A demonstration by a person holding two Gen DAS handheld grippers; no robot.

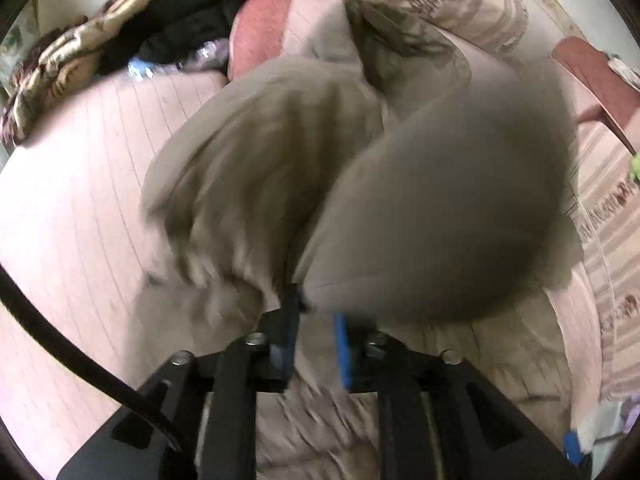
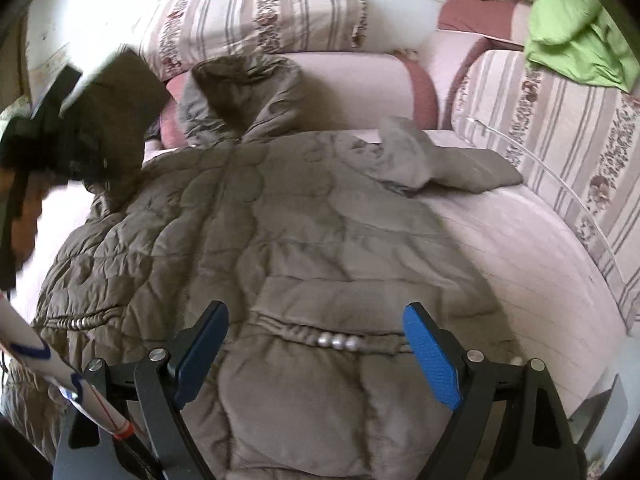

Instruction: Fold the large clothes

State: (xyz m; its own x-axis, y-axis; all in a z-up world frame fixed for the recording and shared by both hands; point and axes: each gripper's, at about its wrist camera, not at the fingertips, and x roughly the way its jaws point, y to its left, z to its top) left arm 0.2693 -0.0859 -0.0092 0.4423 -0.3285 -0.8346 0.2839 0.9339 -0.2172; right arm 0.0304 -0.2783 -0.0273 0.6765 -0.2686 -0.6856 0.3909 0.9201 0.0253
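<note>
A large brown quilted coat (image 2: 280, 232) lies spread on the pink sofa seat (image 2: 520, 248), hood (image 2: 240, 96) toward the backrest, one sleeve (image 2: 440, 164) folded onto it at the right. My right gripper (image 2: 316, 344) is open and empty, hovering over the coat's lower part near the pearl-trimmed waistband (image 2: 336, 342). My left gripper (image 1: 316, 316) is shut on a blurred sleeve of the coat (image 1: 440, 208) and holds it lifted. It shows in the right wrist view at the upper left (image 2: 60, 132), raised with the sleeve (image 2: 120, 96).
Striped floral cushions (image 2: 256, 20) line the sofa back and right side (image 2: 560, 144). A green cloth (image 2: 576, 32) lies on the right armrest. A patterned blanket (image 1: 68, 64) and dark clothes (image 1: 180, 28) sit at the far left of the sofa.
</note>
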